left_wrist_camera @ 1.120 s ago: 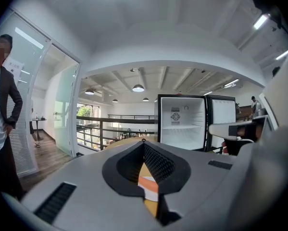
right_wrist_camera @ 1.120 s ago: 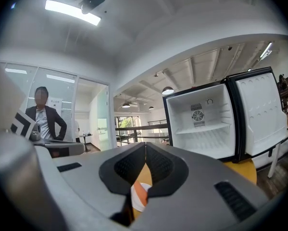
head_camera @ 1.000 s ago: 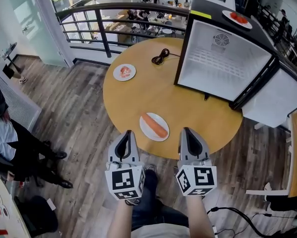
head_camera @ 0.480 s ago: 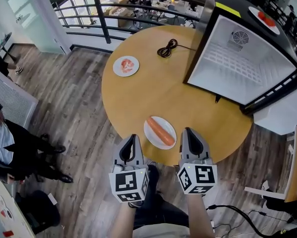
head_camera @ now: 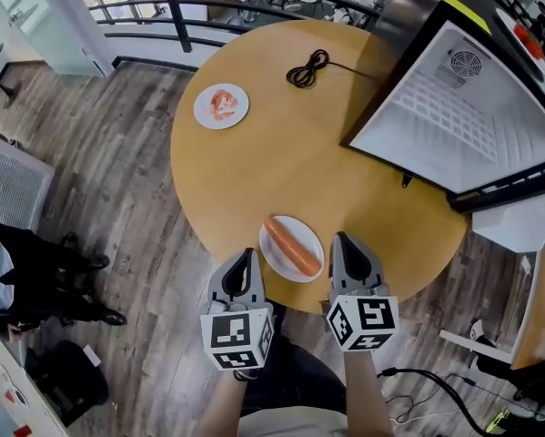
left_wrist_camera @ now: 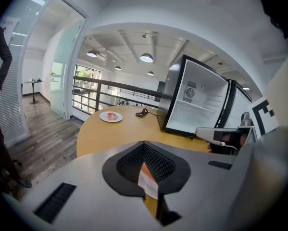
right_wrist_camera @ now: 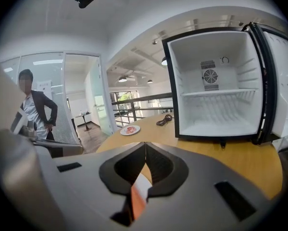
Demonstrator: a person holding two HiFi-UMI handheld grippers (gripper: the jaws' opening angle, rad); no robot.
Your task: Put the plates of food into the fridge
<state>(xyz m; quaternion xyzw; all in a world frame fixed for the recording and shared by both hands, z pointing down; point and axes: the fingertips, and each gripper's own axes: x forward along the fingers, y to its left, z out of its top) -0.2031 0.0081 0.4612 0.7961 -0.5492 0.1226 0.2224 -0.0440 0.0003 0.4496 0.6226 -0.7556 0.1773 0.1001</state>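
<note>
The white round plate [head_camera: 306,232] carrying the long orange sausage [head_camera: 290,246] sits at the near edge of the round wooden table [head_camera: 281,153], flanked by my left claw [head_camera: 245,255] and my right claw [head_camera: 341,242]. Each is just beside the rim, and I judge neither is touching it. Both claws are pressed together and empty, so my first job is to spread them. Then I should come in low and level, pinch opposite edges of the rim clear of the sausage, and raise both sides together, because a tilt would let it roll. The open white-lined fridge [head_camera: 454,107] waits on the table's far right. The coiled black cable [head_camera: 307,66] and the small white plate of red food [head_camera: 238,115] lie beyond, well away from that path.
</note>
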